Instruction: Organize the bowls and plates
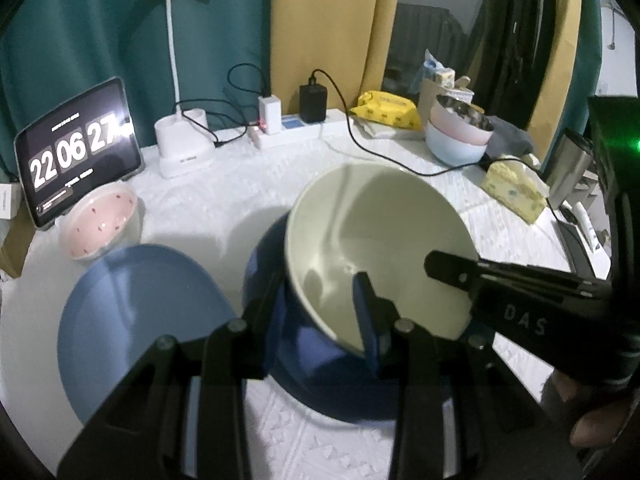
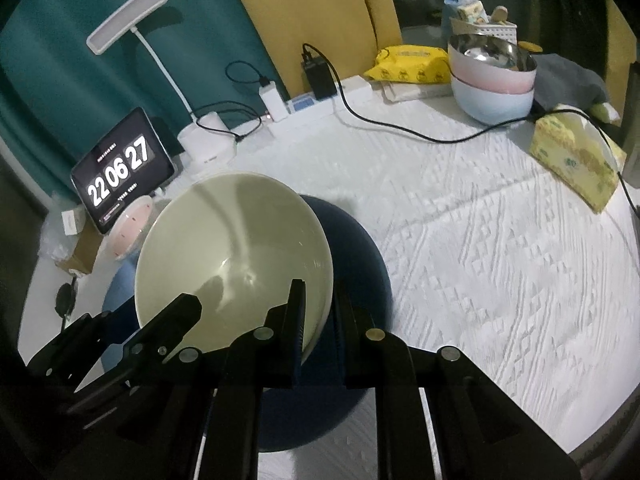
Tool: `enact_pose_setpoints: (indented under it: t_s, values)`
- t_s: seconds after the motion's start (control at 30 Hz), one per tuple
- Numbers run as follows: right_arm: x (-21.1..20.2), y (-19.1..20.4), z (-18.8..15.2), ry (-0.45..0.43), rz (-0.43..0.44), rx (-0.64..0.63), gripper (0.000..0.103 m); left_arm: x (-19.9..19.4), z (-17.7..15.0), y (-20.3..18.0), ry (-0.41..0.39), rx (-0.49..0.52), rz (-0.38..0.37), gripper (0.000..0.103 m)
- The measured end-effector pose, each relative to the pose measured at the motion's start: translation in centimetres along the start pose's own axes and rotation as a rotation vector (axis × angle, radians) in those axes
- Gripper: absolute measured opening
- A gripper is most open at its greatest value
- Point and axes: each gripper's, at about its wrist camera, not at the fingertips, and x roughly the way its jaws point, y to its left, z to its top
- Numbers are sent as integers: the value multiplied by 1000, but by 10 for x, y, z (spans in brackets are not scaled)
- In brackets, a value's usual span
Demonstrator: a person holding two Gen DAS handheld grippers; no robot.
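Observation:
A pale cream bowl (image 1: 372, 232) (image 2: 236, 248) hangs tilted just above a dark blue plate (image 1: 316, 376) (image 2: 360, 248) on the white tablecloth. My left gripper (image 1: 316, 300) is shut on the bowl's near wall, one finger outside and the blue-padded finger (image 1: 364, 304) inside. In the right wrist view my right gripper (image 2: 320, 312) is shut on the bowl's right rim. It reaches into the left wrist view from the right. A light blue plate (image 1: 140, 320) lies to the left of the dark one. A pink dotted bowl (image 1: 100, 224) (image 2: 132, 232) sits beyond it.
Stacked pink and pale blue bowls (image 1: 456, 140) (image 2: 492, 84) with a steel one on top stand at the back right. A tablet clock (image 1: 76, 152), a white lamp (image 1: 184, 140), a power strip with a black cable (image 2: 400, 128) and a yellow tissue box (image 2: 572, 160) line the table's edges.

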Motion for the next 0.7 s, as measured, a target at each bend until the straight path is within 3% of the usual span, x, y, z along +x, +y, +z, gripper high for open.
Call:
enact_pose_setpoints:
  t_s: [0.27,0.5,0.7]
  values:
    - [5,-2,-4,6,-29,-20,15,12,-10,-1,39,4,-4,35]
    - [7,6,-4,-3,-75,-76,17,8,-9,3,17,8,2,36]
    - [-3,15,-4,-58,-119,-128,28,4,-9,9,14,-2,-9,36]
